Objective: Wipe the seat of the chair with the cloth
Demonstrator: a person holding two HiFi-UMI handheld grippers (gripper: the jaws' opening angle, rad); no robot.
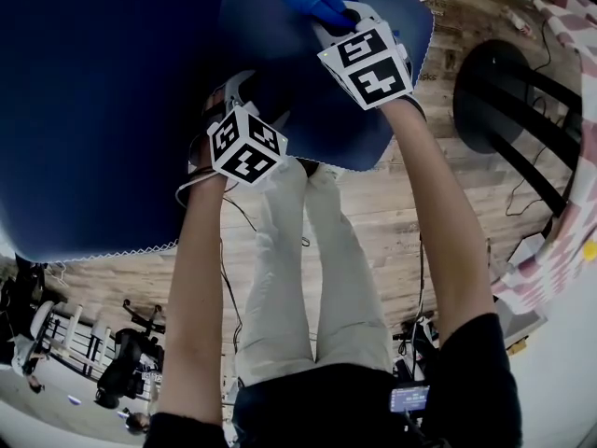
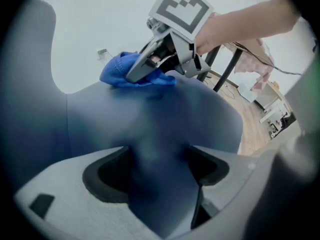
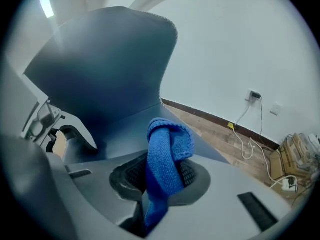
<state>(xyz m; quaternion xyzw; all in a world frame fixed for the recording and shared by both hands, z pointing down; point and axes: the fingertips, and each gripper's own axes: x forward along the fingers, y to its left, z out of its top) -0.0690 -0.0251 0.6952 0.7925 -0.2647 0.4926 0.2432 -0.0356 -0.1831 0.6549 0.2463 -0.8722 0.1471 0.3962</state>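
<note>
1. The cloth [image 3: 167,156] is a soft, light blue microfibre rag and totally floppy. It looks like it'll bunch up rather than slide flat unless it gets pressed down. I reckon a grip on the bunched middle, like it has now, is the sane option.
2. The right gripper [image 3: 160,180] has its fingers pinched shut on that rag. A wad sticks out past the tips and sits on the far part of the seat [image 1: 266,35], close to the backrest [image 1: 93,110].
3. The seat looks like padded dark blue fabric. It should have a bit of give and plenty of drag, so no slipping.
4. The left gripper [image 2: 157,171] has its fingers closed on the seat's near edge, and my guess is it's steadying the chair.
5. Both arms are stretched out and down. The right arm [image 1: 448,213] reaches further than the left arm [image 1: 201,278], and its gripper is tilted onto the seat.
</note>
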